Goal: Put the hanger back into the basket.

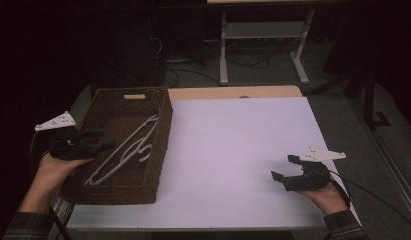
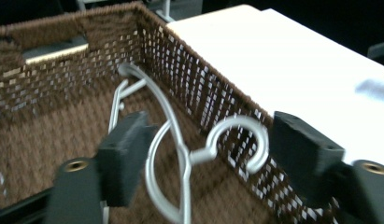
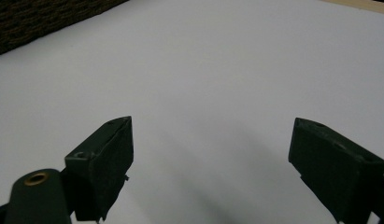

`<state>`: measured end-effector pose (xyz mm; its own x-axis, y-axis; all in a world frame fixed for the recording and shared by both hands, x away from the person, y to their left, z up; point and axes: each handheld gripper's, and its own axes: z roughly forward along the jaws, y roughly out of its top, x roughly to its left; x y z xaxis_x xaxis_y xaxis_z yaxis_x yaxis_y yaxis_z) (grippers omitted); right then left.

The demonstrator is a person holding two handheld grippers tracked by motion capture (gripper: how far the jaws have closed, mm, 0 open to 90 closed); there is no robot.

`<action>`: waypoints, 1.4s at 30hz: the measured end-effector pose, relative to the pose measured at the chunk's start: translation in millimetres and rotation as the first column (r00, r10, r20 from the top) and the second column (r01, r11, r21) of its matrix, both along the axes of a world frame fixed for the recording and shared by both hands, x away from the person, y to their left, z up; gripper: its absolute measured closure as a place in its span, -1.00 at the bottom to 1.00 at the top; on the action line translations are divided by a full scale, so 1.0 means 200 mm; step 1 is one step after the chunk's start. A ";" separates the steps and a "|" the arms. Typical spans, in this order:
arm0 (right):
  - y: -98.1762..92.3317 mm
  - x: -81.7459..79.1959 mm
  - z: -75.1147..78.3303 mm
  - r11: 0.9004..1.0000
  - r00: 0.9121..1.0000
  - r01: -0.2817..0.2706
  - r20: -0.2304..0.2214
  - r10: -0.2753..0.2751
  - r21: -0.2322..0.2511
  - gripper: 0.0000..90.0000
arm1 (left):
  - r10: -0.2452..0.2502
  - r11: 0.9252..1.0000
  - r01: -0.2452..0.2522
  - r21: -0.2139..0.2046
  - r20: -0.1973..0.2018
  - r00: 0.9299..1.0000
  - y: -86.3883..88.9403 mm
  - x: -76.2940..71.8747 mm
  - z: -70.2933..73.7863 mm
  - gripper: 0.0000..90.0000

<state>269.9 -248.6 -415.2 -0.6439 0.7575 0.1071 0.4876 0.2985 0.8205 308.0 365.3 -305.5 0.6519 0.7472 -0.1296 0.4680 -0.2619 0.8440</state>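
Brown wicker basket (image 1: 163, 130) sits on the left part of the white table (image 1: 233, 150), long side running away from the person. White hangers (image 1: 128, 147) lie on the basket floor, stacked roughly diagonal, hooks toward the near-right wall. Left gripper (image 1: 107, 139) is over the basket's left rim, pointing in, jaws spread wide, holding nothing. In the left gripper view the top hanger's hook (image 2: 241, 140) and neck sit between the jaws, no contact visible; slight blur. Right gripper (image 1: 285, 167) hovers low over bare table near the right edge, well apart from the basket, jaws wide, nothing held. The right gripper view shows white table (image 3: 217, 70) between its jaws and the basket wall (image 3: 35, 18) at top left.
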 end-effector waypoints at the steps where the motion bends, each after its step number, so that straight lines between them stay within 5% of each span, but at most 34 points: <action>1: 0.00 0.00 0.00 1.000 1.000 0.000 0.001 0.000 0.000 -0.70 | 0.001 1.000 -0.001 0.001 0.004 1.000 -0.03 0.00 0.01 -0.46; 11: 0.00 0.00 0.01 1.000 1.000 -0.006 0.006 0.006 0.002 -0.70 | -0.071 0.997 0.069 0.043 0.042 0.997 -0.37 0.02 0.05 -0.76; 22: 0.01 -0.01 0.01 1.000 1.000 -0.012 0.011 0.012 0.001 -0.70 | -0.187 0.982 0.184 0.045 0.070 0.980 -0.76 0.03 0.03 -0.83; 34: 0.01 -0.01 0.01 1.000 1.000 -0.015 0.009 0.015 0.000 -0.70 | -0.272 0.961 0.268 0.066 0.055 0.961 -1.10 0.02 -0.10 -0.82; 42: 0.01 -0.01 0.01 1.000 1.000 -0.017 0.007 0.017 0.000 -0.71 | -0.297 0.954 0.294 0.064 0.031 0.955 -1.21 0.01 -0.26 -0.82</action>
<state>268.2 -247.4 -414.1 -0.6574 0.7466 0.1022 0.4764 0.3067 0.8240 309.5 122.3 -356.6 0.8483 0.5259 -0.0616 0.3290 -0.4323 0.8395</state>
